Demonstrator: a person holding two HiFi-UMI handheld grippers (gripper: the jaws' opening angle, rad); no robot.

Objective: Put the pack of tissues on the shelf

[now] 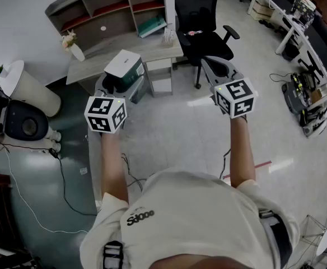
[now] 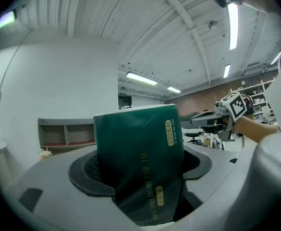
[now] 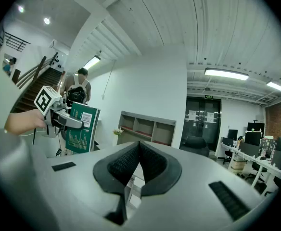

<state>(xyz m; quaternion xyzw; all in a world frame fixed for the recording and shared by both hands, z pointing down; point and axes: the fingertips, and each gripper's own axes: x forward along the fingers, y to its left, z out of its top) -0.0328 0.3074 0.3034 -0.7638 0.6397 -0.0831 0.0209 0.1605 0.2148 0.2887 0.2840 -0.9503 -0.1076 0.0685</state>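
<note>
The pack of tissues (image 2: 135, 138) is dark green with gold print and a white top; it stands upright between the jaws of my left gripper (image 2: 140, 171), which is shut on it. From the head view the pack (image 1: 124, 67) hangs in front of the left gripper (image 1: 116, 83), near the front edge of a grey desk (image 1: 102, 58). The shelf (image 1: 110, 7), with open grey compartments, stands on the back of that desk. My right gripper (image 1: 211, 70) is held level beside the left one; its pads (image 3: 150, 160) meet with nothing between them.
A black office chair (image 1: 200, 15) stands right of the desk. A small vase of flowers (image 1: 73, 45) sits on the desk's left end. A white round bin (image 1: 29, 88) and cables (image 1: 57, 172) are on the left floor. Desks with equipment (image 1: 309, 43) line the right.
</note>
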